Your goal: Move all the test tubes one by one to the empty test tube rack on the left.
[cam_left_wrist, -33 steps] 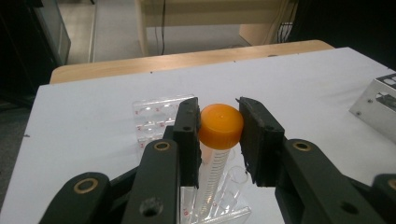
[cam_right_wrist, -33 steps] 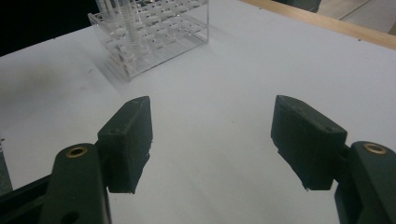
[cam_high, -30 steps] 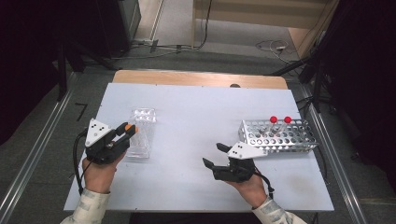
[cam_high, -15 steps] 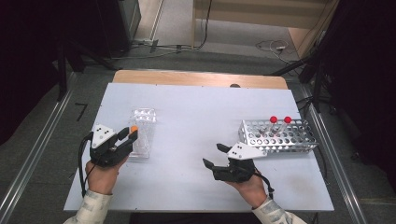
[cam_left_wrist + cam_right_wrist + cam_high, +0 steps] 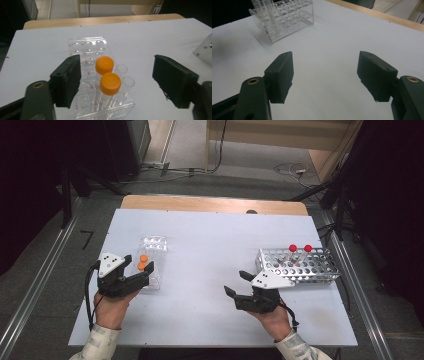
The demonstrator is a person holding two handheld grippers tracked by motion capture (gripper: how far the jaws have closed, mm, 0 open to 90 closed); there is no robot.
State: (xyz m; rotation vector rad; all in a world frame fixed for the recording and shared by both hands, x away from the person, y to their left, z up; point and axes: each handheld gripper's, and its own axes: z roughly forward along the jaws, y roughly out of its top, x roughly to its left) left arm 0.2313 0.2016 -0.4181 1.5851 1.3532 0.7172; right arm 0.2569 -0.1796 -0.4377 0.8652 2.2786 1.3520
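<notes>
Left gripper view gives us the clear plastic rack (image 5: 100, 82) on the white worktop (image 5: 150, 37); we count two orange-capped tubes (image 5: 110, 83) upright in it, one just behind the other, with the wells around them bare. Our left claw (image 5: 116, 82) has just been opening: its jaws stand wide apart on either side of the rack's near end, the tubes between them but untouched. In the high view we see a metal rack (image 5: 300, 265) at the right holding two red-capped tubes (image 5: 300, 248). Our right claw (image 5: 237, 283) hovers beside it, jaws apart on nothing.
</notes>
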